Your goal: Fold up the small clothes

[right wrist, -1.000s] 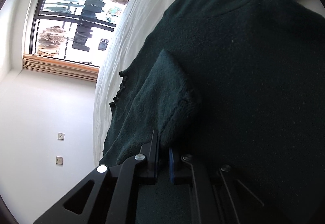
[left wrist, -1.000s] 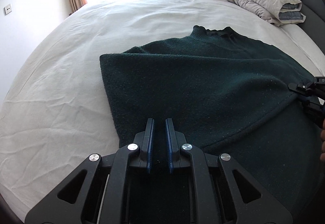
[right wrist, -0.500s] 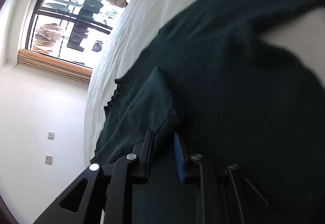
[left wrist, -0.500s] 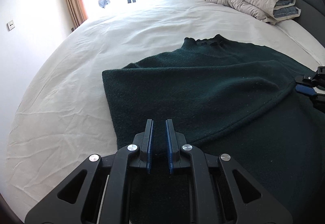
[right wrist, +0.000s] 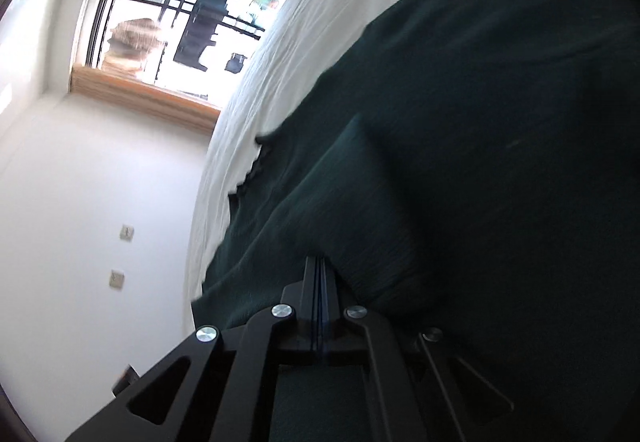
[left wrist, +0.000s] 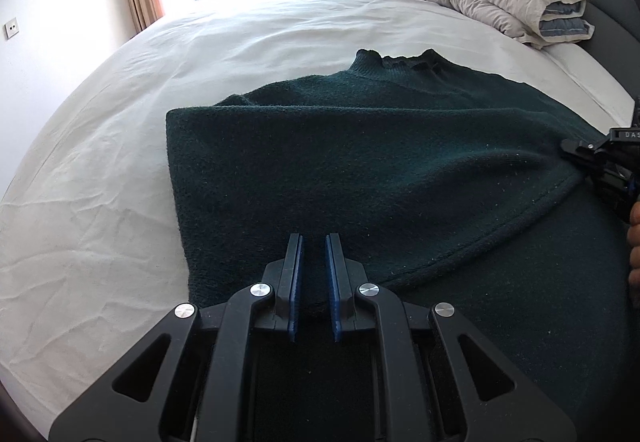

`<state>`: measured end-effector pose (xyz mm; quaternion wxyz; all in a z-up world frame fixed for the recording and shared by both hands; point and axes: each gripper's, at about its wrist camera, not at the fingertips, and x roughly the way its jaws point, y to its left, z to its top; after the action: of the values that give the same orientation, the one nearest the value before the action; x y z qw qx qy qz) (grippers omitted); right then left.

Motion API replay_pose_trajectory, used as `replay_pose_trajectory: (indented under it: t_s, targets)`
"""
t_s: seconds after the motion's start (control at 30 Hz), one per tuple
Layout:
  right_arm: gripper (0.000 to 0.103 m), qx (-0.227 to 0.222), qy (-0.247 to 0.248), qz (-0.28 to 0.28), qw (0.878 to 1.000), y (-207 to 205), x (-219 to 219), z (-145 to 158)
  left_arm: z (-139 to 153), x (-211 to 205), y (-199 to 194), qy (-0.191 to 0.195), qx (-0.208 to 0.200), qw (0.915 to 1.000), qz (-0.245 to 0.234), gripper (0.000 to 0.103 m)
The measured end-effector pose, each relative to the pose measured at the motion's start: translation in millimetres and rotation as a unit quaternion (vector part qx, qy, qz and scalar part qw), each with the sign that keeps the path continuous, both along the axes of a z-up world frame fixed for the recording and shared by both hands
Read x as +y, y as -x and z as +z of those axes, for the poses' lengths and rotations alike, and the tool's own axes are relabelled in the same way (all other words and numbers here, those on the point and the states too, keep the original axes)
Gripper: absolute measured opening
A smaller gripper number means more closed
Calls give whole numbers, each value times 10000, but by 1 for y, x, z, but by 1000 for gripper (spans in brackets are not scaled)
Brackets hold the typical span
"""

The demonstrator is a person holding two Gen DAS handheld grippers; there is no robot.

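left wrist | dark green sweater (left wrist: 380,169) folded over | left gripper (left wrist: 314,282) pinching hem | right gripper (right wrist: 321,274) closed

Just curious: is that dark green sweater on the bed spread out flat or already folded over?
Partly folded: the sweater has one layer doubled over, its hem edge running across the layer beneath.

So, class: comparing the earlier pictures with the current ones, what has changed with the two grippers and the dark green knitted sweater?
The right gripper opened off the sleeve fold, then snapped fully shut; whether cloth is pinched now is unclear. The left gripper stays clamped on the dark green knitted sweater hem. The sweater remains half-folded on the white bed sheet.
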<state>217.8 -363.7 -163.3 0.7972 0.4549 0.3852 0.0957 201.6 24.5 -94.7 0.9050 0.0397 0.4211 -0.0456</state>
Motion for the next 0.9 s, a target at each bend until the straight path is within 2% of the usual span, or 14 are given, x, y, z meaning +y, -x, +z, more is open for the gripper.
replay_pose_trajectory:
  t_s: [0.03,0.07,0.13,0.17,0.23,0.3,0.37,0.43,0.5,0.57,0.67,0.83,0.9]
  targets:
    - [10,5,175,-340,9993,9,-20,7,0,-1,0,-40,-12,10000,3,11]
    - [27,-14,290,-699,9971,22,-41,14,0,-2,0,-78,-25,10000,6,11]
    - [30,-416,7,-1097,9931,50,-85,30,0,-5,2,-132,-54,9999,15,11]
    - [40,-571,28,-1321,9896,65,-108,39,-1,-5,2,-136,-66,9999,18,11]
    - [53,-604,273,-1908,9794,96,-153,51,-1,-5,3,-129,-76,9999,25,11]
    - [53,-631,-5,-2367,9695,125,-201,48,-1,-6,4,-150,-85,9998,30,11]
    - [53,-427,-286,-2919,9551,153,-244,36,-1,-8,5,-192,-96,9998,35,11]
    - [53,-343,-539,-3281,9425,179,-276,24,-1,-10,4,-253,-107,9996,40,11]
    - [53,-153,-684,-3462,9355,192,-295,10,-1,-11,3,-295,-115,9995,47,11]
    - [50,-188,-880,-3435,9348,194,-304,2,-1,-12,3,-334,-120,9994,50,12]
    - [50,-139,-798,-3435,9356,187,-323,1,-2,-14,2,-405,-128,9991,56,12]
    - [48,-105,-943,-3601,9281,169,-340,-4,-2,-14,1,-388,-129,9991,60,12]
    - [38,-98,-992,-3685,9243,157,-347,-7,-2,-13,1,-360,-132,9992,62,11]
